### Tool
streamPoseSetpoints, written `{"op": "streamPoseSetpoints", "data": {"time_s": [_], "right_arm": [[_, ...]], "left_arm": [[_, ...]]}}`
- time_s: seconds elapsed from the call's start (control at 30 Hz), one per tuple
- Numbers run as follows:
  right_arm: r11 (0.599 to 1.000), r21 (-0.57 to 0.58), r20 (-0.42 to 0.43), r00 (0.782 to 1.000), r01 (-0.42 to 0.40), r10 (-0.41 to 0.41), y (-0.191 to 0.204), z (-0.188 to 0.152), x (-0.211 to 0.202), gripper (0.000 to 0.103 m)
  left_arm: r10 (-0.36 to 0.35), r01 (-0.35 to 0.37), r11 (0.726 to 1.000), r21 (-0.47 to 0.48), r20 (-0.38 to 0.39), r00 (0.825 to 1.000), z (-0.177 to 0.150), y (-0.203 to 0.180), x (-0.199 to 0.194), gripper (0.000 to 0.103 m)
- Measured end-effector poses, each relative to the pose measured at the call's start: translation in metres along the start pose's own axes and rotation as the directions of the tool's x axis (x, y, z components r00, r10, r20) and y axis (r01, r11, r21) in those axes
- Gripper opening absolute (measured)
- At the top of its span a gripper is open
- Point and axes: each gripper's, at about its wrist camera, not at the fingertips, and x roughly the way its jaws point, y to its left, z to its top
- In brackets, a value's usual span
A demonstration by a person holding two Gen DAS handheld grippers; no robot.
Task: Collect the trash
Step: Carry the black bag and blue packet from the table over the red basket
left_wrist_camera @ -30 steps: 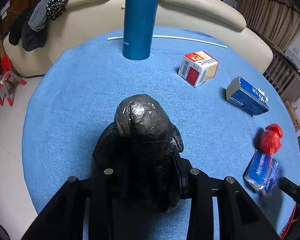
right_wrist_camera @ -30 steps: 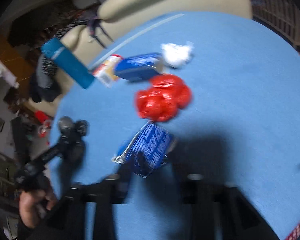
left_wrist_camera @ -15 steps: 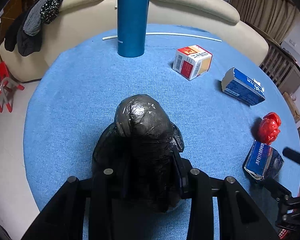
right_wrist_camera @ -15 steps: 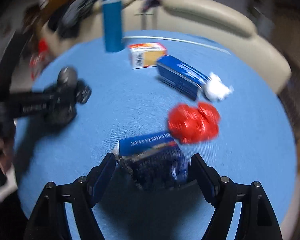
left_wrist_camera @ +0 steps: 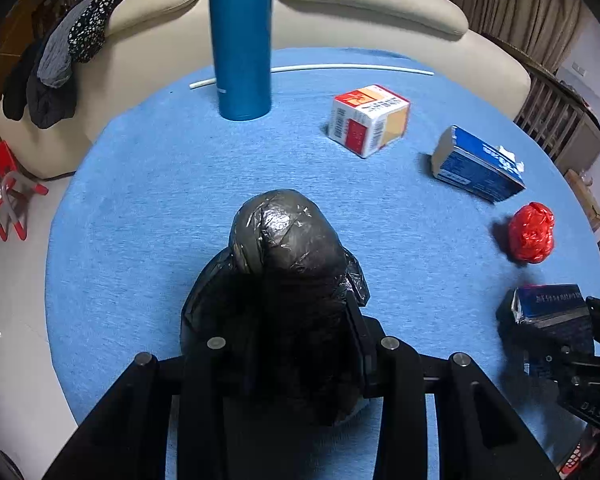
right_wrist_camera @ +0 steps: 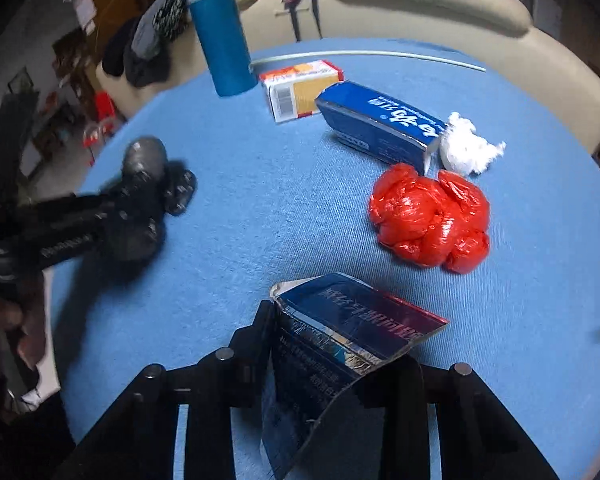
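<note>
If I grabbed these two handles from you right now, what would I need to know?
Left gripper: shut on the black trash bag.
Right gripper: jaws just closed on the flattened dark-blue carton.
Done: that carton is gripped.
Left on the blue tablecloth: red plastic wad, blue carton, white tissue, red-and-orange box. The teal bottle probably stays.

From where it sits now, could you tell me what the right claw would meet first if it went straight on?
Probably the red plastic bag, just beyond the carton it grips; depth is uncertain.
</note>
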Motion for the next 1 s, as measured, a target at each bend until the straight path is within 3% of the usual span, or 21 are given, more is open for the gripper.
{"op": "streamPoseSetpoints", "data": {"time_s": [0.3,1.0], "right_arm": [[0.981,0.190,0.145,0.989,-0.039,0.012,-0.018,-0.028,-0.052,0.035],[0.918,0.395,0.259,0.953,0.045,-0.158,-0.068,-0.128,-0.163,0.035]], "left_arm": [[-0.046,0.045,0.995,0.091,0.016,0.999,-0.013,-0.048,-0.020,0.038],[-0.151,0.132,0.942,0.308,0.038,0.988,-0.056,-0.160,-0.073,0.038]]}}
